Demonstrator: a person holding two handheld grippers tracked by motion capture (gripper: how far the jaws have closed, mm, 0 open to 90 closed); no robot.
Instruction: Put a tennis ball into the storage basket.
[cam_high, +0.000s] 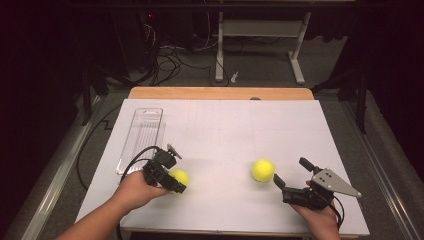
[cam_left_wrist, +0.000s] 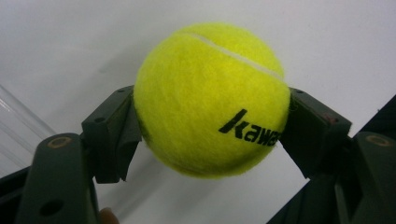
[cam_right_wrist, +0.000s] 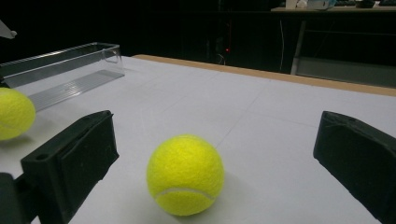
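A yellow tennis ball (cam_high: 180, 176) (cam_left_wrist: 210, 100) with black lettering is clamped between the jaws of my left gripper (cam_high: 176, 172) (cam_left_wrist: 210, 135), low over the white sheet at the front left. Both pads (cam_left_wrist: 116, 135) press on its sides. A second tennis ball (cam_high: 262, 170) (cam_right_wrist: 185, 175) rests on the sheet at the front right. My right gripper (cam_high: 290, 170) (cam_right_wrist: 217, 130) stands open just right of it, the ball lying a little ahead of its wide-spread jaws without touching them. The held ball (cam_right_wrist: 14, 114) shows at the left edge of the right gripper view.
A long clear plastic tray (cam_high: 142, 137) (cam_right_wrist: 70, 65) lies along the left side of the white sheet (cam_high: 225, 130), just beyond my left hand. The wooden table edge (cam_high: 220, 93) runs along the far side. Cables and table legs stand on the floor beyond.
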